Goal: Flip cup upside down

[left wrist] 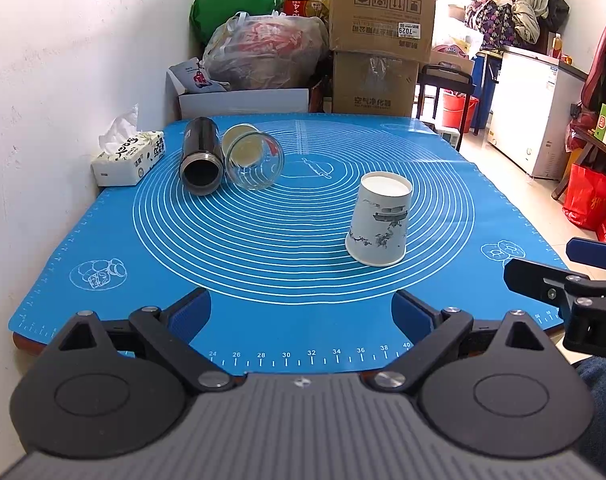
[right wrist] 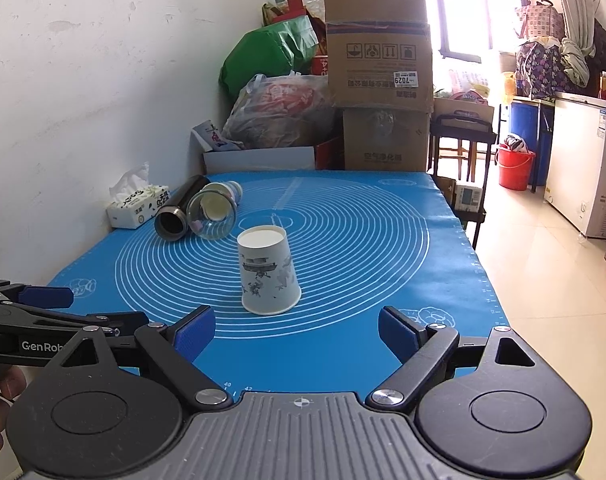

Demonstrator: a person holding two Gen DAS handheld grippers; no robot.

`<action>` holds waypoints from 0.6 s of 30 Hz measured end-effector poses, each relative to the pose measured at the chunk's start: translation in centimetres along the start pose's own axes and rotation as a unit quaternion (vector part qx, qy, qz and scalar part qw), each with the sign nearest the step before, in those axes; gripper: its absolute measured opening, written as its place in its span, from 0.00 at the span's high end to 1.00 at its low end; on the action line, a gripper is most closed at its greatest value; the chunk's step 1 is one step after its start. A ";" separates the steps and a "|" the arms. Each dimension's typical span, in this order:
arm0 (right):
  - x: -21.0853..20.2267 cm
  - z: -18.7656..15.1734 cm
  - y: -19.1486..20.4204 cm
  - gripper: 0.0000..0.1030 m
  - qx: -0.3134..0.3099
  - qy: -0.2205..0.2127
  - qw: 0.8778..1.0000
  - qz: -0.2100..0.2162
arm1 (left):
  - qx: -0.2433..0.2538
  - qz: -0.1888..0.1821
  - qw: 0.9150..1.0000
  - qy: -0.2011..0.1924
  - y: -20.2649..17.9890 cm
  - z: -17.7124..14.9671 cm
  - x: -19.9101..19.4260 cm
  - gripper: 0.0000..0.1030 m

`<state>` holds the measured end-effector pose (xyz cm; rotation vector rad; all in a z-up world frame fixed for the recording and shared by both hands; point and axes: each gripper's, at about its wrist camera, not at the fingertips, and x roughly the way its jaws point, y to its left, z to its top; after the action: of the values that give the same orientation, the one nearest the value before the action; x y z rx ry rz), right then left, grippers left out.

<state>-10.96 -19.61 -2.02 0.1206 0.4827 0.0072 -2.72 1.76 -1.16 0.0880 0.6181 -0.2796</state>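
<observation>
A white paper cup (left wrist: 379,220) with a grey ink print stands upside down on the blue mat (left wrist: 263,248), wide rim down. It also shows in the right wrist view (right wrist: 267,270). My left gripper (left wrist: 301,316) is open and empty near the mat's front edge, well short of the cup. My right gripper (right wrist: 297,334) is open and empty, with the cup just ahead of its jaws and slightly left of centre. The right gripper also shows at the right edge of the left wrist view (left wrist: 575,280).
A black flask (left wrist: 201,156) and a clear glass jar (left wrist: 253,158) lie on their sides at the mat's far left. A tissue box (left wrist: 129,156) sits by the wall. Cardboard boxes (left wrist: 379,40) and bags (left wrist: 263,48) stand behind the table.
</observation>
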 end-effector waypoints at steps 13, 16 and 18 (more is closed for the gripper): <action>-0.1 0.1 0.0 0.13 0.000 -0.001 1.000 0.002 | 0.001 0.001 1.000 0.002 0.0 0.0 0.1 0.07; -0.1 0.1 0.0 0.13 0.001 -0.001 1.000 0.002 | 0.000 0.002 1.000 0.003 0.2 0.0 0.2 0.07; -0.1 0.1 0.0 0.13 0.000 -0.001 1.000 0.002 | 0.001 0.003 1.000 0.003 0.1 0.0 0.2 0.07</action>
<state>-11.04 -19.64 -1.88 0.1221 0.4810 0.0118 -2.52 1.83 -1.30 0.0926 0.6238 -0.2734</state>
